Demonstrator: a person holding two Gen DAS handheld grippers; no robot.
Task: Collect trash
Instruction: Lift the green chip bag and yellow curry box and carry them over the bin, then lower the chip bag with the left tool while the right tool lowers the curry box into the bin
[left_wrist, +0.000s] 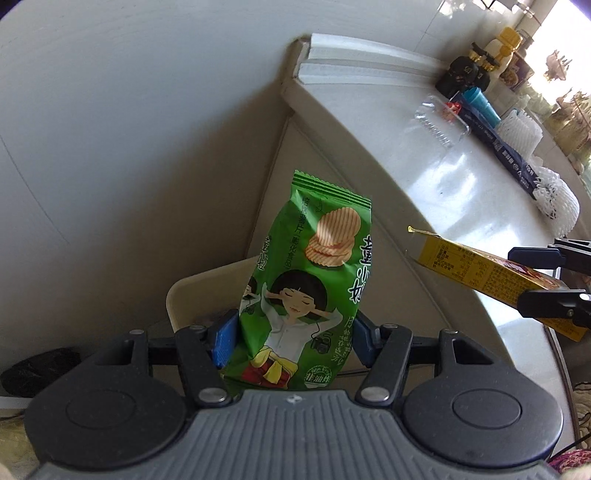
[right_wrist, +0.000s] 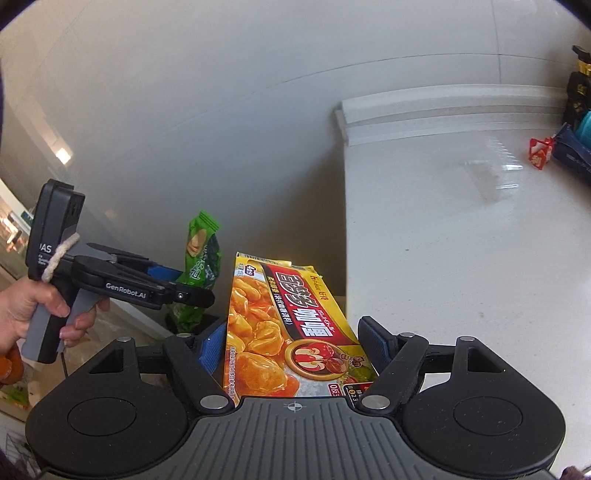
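Note:
A green chip bag (left_wrist: 310, 280) stands upright between the blue pads of my left gripper (left_wrist: 291, 339), which is shut on its lower half. It hangs just above a beige bin (left_wrist: 192, 291) with a dark inside, beside the counter's end. My right gripper (right_wrist: 295, 343) is shut on a yellow curry box (right_wrist: 273, 325) that points away from the camera. In the left wrist view the curry box (left_wrist: 476, 273) and right gripper (left_wrist: 543, 280) come in from the right. The right wrist view shows a hand (right_wrist: 33, 314) holding the left gripper (right_wrist: 184, 288) with the chip bag (right_wrist: 201, 258).
A white counter (left_wrist: 424, 177) runs along the right, with a clear plastic tray (left_wrist: 439, 122), a small red packet (right_wrist: 540, 153), a long blue box (left_wrist: 495, 144), teal cups, white foam nets (left_wrist: 557, 199) and dark bottles. A pale wall stands behind. Something black (left_wrist: 37, 369) lies low on the left.

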